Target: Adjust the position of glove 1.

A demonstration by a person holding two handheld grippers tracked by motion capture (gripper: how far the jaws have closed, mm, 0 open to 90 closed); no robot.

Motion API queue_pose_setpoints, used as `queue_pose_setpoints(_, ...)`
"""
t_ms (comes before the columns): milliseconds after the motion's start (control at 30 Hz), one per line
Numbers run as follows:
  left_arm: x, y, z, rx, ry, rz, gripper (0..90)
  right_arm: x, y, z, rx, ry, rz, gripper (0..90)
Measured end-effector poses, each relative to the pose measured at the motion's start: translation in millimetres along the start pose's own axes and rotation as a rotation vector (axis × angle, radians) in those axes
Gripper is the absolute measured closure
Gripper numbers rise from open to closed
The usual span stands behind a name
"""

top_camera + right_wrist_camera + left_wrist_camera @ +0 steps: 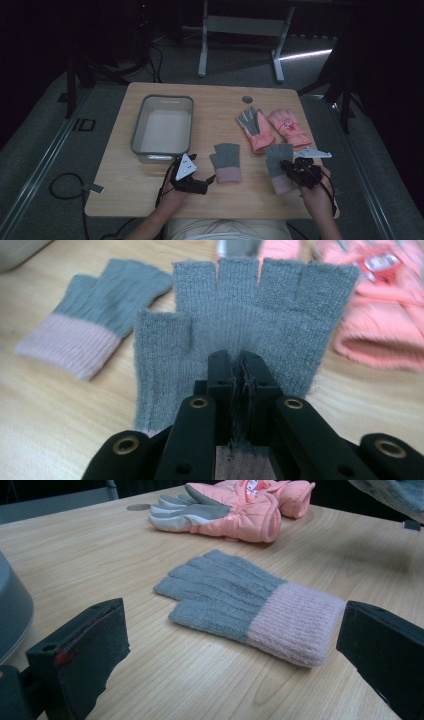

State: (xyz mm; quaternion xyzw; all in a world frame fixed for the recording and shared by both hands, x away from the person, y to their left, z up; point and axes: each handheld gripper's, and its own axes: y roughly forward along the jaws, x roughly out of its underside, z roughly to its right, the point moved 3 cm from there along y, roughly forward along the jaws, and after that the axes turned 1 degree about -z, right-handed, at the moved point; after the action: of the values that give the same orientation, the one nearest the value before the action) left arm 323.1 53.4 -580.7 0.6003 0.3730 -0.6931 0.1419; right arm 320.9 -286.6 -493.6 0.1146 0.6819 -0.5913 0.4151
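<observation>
High view overlooks the table [150,190]; both gripper views sit low, sharing the flat knit glove [240,605].

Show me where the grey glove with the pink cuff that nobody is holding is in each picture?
High view: the free grey knit glove lies at bottom centre, right of the left gripper.
Left gripper view: centre, between the open jaws.
Right gripper view: upper left, beside the glove the right gripper grips.
Shared landmark: the orange padded gloves.
</observation>
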Motion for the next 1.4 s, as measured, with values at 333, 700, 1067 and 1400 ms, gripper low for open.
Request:
queue_pose_setpoints(333,0.0,-0.1,1.2,-0.001,0.012,0.001,0.0,23.3,26.6,25.6,0.104,0.226,-0.017,84.4)
queue_pose_setpoints(700,0.0,-0.1,1.1,0.000,0.011,0.001,0.0,39.8,62.1,34.3,0.119,0.277,-0.097,78.3)
queue_pose_setpoints(1067,0.0,-0.1,1.4,0.001,0.012,-0.001,0.0,36.6,59.6,38.4,0.084,0.238,-0.098,72.4)
queue_pose_setpoints(1400,0.0,0.1,1.8,0.002,0.016,-0.001,0.0,24.6,46.1,54.0,-0.042,0.067,-0.076,67.1)
